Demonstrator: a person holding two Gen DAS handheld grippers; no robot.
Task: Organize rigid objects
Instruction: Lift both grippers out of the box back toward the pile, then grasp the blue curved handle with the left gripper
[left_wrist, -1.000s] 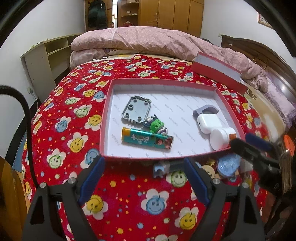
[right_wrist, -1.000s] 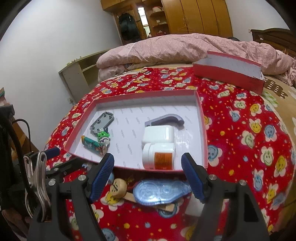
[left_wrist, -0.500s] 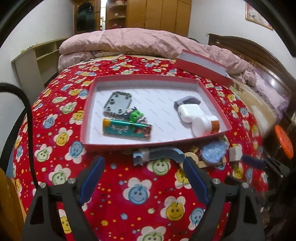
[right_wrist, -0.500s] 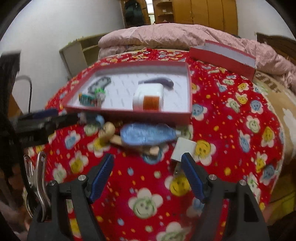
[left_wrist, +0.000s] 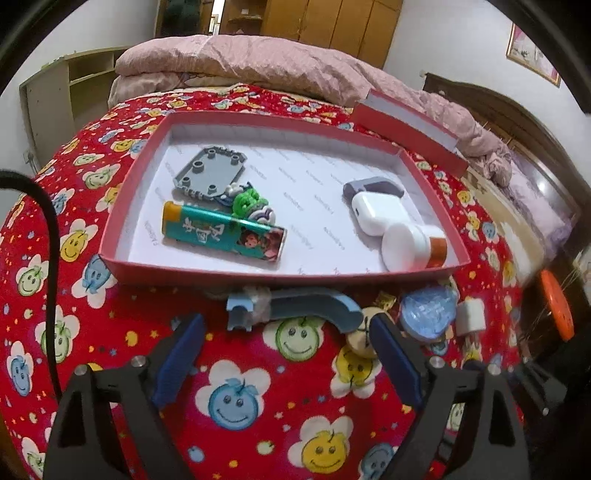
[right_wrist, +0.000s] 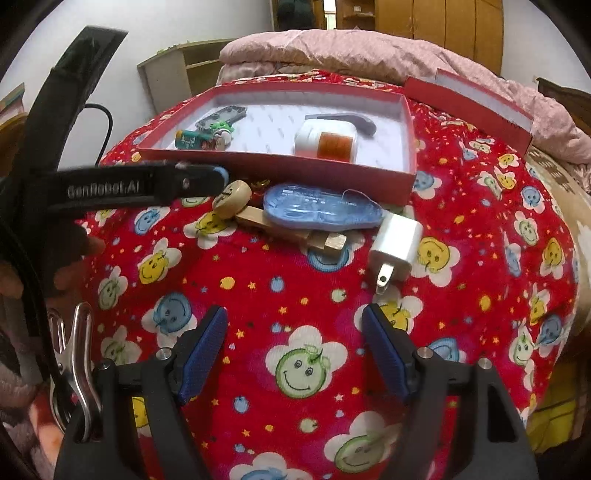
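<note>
From my right wrist camera I can read "GenRobot.AI" in pale letters along the black arm of the left gripper (right_wrist: 207, 176) — that is the clearest lettering anywhere. On my left view the teal tube (left_wrist: 225, 232) in the red tray (left_wrist: 258, 275) carries large Chinese characters I cannot make out, and the tray's white liner has a faint repeated word — too small to read.
</note>
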